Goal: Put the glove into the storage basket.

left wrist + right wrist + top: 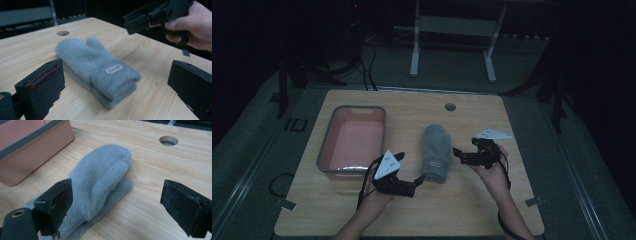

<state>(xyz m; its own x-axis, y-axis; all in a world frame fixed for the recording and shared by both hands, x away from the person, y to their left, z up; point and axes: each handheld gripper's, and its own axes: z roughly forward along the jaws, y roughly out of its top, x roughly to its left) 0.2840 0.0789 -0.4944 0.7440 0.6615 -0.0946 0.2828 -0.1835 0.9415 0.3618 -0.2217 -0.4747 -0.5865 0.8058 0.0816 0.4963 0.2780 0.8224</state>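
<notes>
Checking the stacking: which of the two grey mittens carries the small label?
The top mitten: its cuff shows the oval label, and it lies on the bottom mitten, whose edge peeks out beneath.

Grey fuzzy mittens (435, 152) (stacked as a pair) lie flat mid-table.

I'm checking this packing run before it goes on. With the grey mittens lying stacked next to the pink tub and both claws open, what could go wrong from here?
1. The grey mittens lie as a stacked pair; a pinch by the left claw may lift only the top one.
2. The fur looks fluffy, so a shallow grip by the right claw could slip.
3. The pink tub has a raised rim; a dangling mitten might snag on it.
</notes>
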